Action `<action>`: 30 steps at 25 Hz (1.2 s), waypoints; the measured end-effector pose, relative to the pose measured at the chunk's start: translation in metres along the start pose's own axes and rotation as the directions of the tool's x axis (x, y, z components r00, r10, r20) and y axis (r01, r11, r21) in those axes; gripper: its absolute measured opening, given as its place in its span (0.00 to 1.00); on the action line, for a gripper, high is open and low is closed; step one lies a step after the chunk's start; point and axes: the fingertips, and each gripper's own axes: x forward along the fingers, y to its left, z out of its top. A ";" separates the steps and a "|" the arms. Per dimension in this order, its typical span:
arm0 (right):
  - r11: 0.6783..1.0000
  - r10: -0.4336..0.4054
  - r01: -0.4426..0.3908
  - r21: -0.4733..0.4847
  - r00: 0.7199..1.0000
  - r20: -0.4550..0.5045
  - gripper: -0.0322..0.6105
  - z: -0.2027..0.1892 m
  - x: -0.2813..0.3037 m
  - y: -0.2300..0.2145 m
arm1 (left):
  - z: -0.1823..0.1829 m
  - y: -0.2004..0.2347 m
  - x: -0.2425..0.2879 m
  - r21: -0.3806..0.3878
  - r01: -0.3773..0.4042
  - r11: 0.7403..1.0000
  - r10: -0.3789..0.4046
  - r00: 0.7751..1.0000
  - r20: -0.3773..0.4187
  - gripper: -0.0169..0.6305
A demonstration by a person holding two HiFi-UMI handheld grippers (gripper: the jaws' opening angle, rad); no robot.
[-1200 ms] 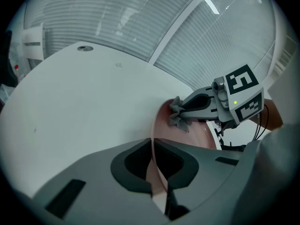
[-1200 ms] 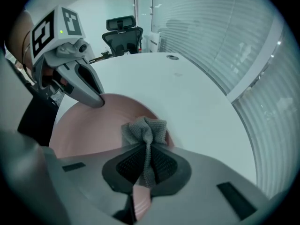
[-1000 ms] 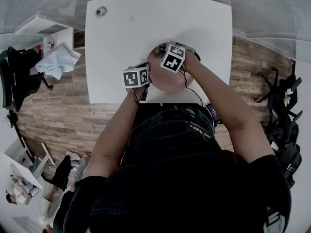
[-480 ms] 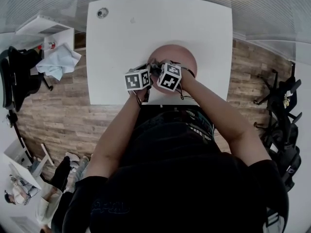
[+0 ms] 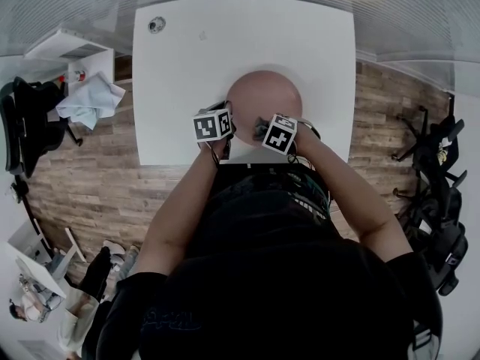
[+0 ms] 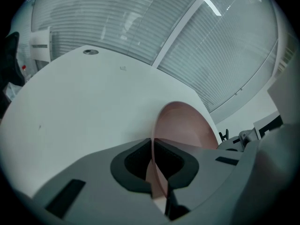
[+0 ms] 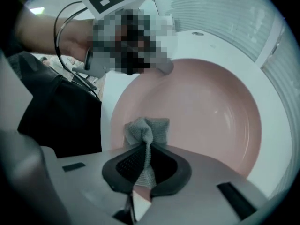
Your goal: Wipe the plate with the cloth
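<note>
Plate (image 5: 264, 96) on the white desk (image 5: 225, 43), left tongs (image 6: 153, 149) clamped on its rim, right tongs (image 7: 146, 153) squeezed shut on the grey cloth (image 7: 147, 130) over its near side.

Black shirt (image 5: 285, 276); grey left claw (image 6: 154, 170) and right claw (image 7: 143, 168) bear black-and-white cubes (image 5: 213, 124).
</note>
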 end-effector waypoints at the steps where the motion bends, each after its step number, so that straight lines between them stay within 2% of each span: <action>1: 1.000 -0.009 0.009 -0.001 0.999 -0.034 0.11 -0.010 -0.001 -0.003 | 0.000 0.001 0.000 0.000 0.001 1.000 -0.001 1.000 -0.002 0.07; 4: 0.997 -0.074 0.072 -0.023 0.989 -0.124 0.11 -0.036 -0.007 -0.020 | 0.000 0.001 0.000 0.000 0.005 1.000 -0.005 1.000 -0.011 0.07; 8: 0.973 -0.230 0.227 -0.037 0.957 -0.176 0.11 -0.051 -0.019 -0.066 | 0.000 0.001 0.001 0.008 0.007 1.000 -0.007 1.000 -0.018 0.07; 12: 0.931 -0.360 0.364 0.003 0.923 -0.138 0.11 -0.040 -0.033 -0.114 | -0.001 -0.001 0.002 0.004 0.013 1.000 -0.013 1.000 -0.019 0.07; 18: 0.872 -0.486 0.486 0.053 0.874 -0.012 0.11 -0.011 -0.045 -0.154 | 0.001 0.000 0.004 0.000 0.011 1.000 -0.011 1.000 -0.017 0.07; 23: 0.871 -0.491 0.484 0.086 0.863 0.120 0.11 0.009 -0.061 -0.151 | 0.007 -0.005 -0.003 -0.012 0.048 0.999 -0.047 0.997 0.062 0.07; 27: 0.883 -0.465 0.432 0.182 0.858 0.218 0.11 0.016 -0.080 -0.135 | 0.007 -0.006 -0.013 -0.010 0.062 0.998 -0.061 0.992 0.109 0.11; 30: 0.880 -0.469 0.422 0.219 0.845 0.258 0.11 0.017 -0.092 -0.123 | 0.012 -0.009 -0.023 0.018 0.066 0.998 -0.068 0.990 0.128 0.13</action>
